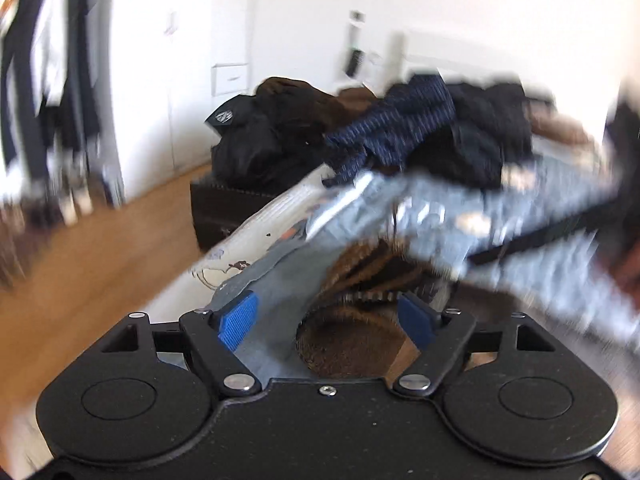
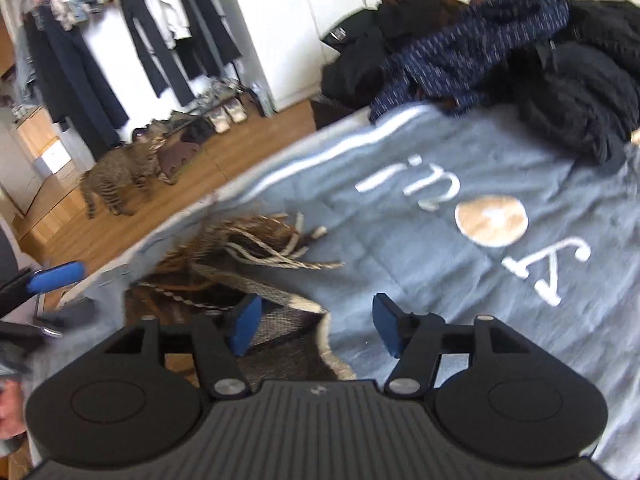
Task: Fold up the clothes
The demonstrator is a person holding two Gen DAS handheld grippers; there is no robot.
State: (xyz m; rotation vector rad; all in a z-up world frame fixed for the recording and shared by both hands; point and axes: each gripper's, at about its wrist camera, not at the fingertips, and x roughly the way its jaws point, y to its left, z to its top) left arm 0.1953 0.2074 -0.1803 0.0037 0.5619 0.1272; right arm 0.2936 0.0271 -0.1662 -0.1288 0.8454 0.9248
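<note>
Two grippers are in view, the left gripper (image 1: 326,320) and the right gripper (image 2: 316,326), with one grey blanket (image 2: 460,248), one brown fringed scarf (image 2: 256,244) near, one pile of dark clothes (image 2: 500,48) far, and one tabby cat (image 2: 120,176) left.

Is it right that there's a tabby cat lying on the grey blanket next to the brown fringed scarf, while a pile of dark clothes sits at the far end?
Not quite. The tabby cat is standing on the wooden floor near the clothes rack, not lying on the grey blanket, as the right wrist view shows. The brown fringed scarf does rest on the blanket, and the pile of dark clothes sits at its far end.
</note>
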